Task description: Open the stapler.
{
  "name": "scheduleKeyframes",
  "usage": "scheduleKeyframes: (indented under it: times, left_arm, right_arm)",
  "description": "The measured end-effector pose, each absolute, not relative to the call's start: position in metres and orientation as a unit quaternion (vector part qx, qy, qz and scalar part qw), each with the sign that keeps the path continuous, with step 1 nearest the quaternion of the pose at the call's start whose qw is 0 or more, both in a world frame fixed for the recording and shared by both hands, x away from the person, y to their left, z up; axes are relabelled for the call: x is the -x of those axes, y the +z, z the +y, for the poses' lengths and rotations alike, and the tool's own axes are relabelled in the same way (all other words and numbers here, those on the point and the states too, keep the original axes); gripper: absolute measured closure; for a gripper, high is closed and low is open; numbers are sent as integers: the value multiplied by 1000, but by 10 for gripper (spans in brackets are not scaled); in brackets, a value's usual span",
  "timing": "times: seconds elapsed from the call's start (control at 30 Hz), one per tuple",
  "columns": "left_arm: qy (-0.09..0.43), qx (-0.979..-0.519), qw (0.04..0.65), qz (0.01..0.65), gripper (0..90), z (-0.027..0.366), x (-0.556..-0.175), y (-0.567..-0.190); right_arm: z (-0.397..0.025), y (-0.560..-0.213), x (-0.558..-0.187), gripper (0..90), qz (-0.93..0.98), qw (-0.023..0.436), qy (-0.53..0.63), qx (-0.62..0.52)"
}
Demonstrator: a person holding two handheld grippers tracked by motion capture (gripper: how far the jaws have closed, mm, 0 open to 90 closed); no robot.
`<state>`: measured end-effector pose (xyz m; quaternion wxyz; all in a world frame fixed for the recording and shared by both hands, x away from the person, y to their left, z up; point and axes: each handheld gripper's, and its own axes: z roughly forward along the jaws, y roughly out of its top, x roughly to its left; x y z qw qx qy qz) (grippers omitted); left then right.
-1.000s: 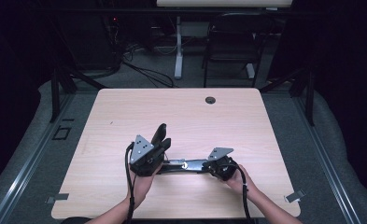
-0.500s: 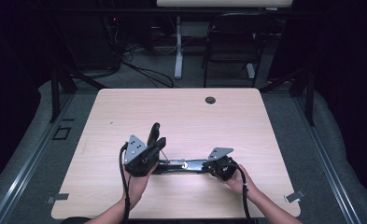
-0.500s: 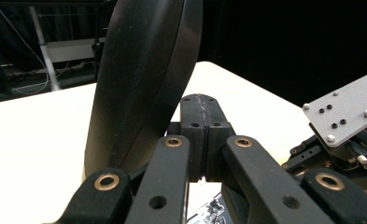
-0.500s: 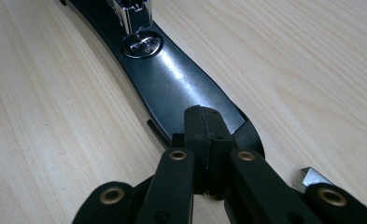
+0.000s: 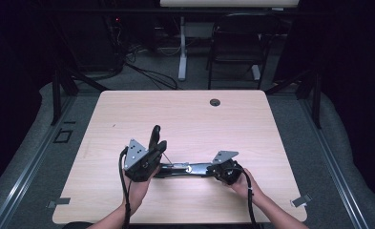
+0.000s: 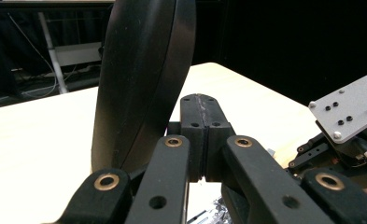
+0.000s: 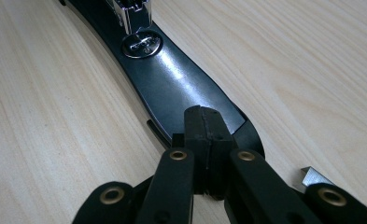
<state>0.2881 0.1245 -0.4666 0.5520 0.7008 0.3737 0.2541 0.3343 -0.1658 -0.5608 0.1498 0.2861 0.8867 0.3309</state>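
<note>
- The lifted black stapler arm (image 6: 141, 79) is cut off by the top edge of the left gripper view, and its tip is lost.
- The stapler base (image 7: 172, 88) is cropped at the right gripper view's upper edge.
- The stapler's hinge is hidden beneath the left gripper (image 5: 152, 151) in the high view.
- A metal corner (image 7: 314, 178) by the right gripper (image 7: 203, 135) cannot be identified.

stapler (image 5: 185, 168) between grippers, on table (image 5: 252, 124)

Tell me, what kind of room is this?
Probably a lab or recording workspace: a bare wooden table, loose cables on the floor behind it, a black chair, and dark surroundings.
</note>
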Motion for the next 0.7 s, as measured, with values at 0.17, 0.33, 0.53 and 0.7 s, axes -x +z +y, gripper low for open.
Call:
scheduleKeyframes:
  times: [0.17,0.33,0.53,0.7]
  left_arm:
    - [261,-702,549,372,900,128,-287,-467]
    - [261,-702,549,371,900,129,-285,-467]
    - [264,-703,546,372,900,130,-285,-466]
    - [267,-702,546,372,900,131,-284,-466]
  right_arm:
    - [-166,-561,-334,900,887,151,330,-286]
    - [-165,-561,-334,900,887,152,330,-287]
    - [-165,-561,-334,900,887,151,330,-287]
    - [-165,-561,-334,900,887,152,330,-286]
